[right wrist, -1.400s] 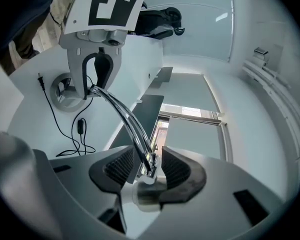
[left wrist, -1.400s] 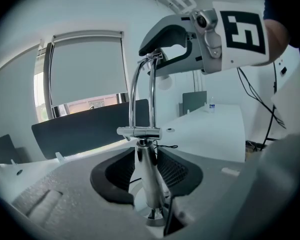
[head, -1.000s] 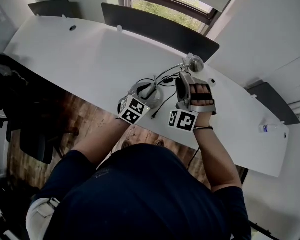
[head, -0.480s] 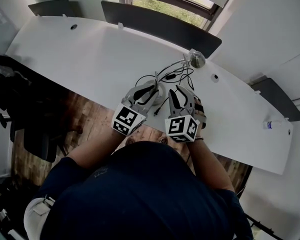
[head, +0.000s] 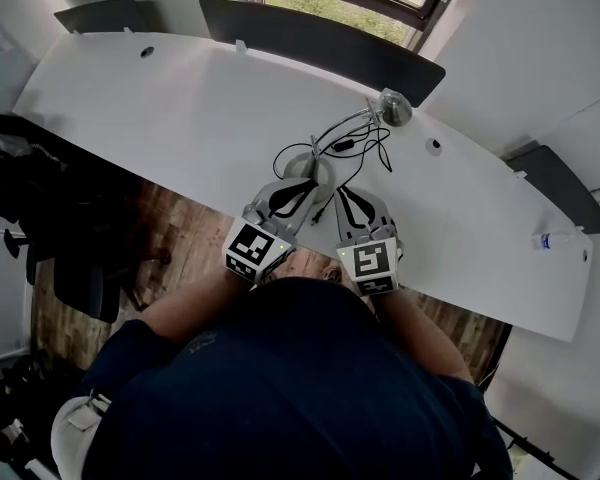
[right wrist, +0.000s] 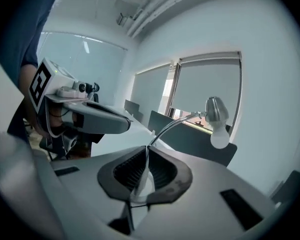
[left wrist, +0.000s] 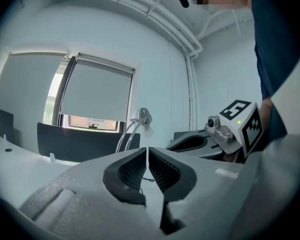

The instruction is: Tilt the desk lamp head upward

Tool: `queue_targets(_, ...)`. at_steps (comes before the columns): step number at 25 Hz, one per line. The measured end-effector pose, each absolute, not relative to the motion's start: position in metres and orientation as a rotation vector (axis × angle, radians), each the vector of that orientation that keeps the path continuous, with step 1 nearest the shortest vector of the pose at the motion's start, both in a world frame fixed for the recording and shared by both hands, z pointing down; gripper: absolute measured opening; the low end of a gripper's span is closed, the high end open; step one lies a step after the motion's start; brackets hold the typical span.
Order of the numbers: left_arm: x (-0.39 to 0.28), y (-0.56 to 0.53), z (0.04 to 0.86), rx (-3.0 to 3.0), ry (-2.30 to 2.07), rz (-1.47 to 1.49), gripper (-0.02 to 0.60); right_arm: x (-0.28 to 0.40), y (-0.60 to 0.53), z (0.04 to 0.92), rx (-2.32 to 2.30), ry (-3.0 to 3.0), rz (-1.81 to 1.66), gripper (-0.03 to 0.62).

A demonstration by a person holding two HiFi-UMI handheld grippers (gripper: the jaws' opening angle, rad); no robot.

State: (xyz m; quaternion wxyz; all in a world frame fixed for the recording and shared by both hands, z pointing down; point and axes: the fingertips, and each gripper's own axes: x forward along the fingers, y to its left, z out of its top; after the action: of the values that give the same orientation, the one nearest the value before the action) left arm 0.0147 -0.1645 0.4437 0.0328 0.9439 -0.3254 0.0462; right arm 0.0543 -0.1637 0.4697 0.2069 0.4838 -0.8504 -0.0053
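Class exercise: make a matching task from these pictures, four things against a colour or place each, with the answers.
Things: 1 lamp head; 2 cable; 3 small bottle; 4 desk.
Descriptions: a broad and white; b black, looped; c shiny silver; d by the desk's right end.
Pairs: 1-c; 2-b; 3-d; 4-a.

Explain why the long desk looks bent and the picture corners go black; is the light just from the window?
Head view: the wide lens bows the long white desk into an arc; daylight from the window leaves the wooden floor dim. Left gripper view: fisheye, black corners, grey roller blind curved. Right gripper view: same rounding; the chrome gooseneck lamp with white bulb looks unlit.
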Motion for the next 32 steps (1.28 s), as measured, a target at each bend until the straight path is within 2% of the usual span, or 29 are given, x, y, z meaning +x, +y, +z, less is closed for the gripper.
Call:
queue_targets(4, 0.014, -0.157, 0.45, 2.902, -0.994, 0.153, 0.014, 0.053, -0.155, 0.479, 1.358, -2.451, 0.12, 0.025)
queue_targets(19, 0.027, -0.145, 0.46, 2.927, -0.944, 0.176, 0.008, 0.046, -0.14, 0.477, 1.294, -2.645, 0.244, 0.011)
queue_targets(32, 0.029, -0.144, 0.46, 2.927, -0.947, 0.182, 0.008, 0.052, -0.141, 0.475, 1.298, -2.646, 0.229, 0.011)
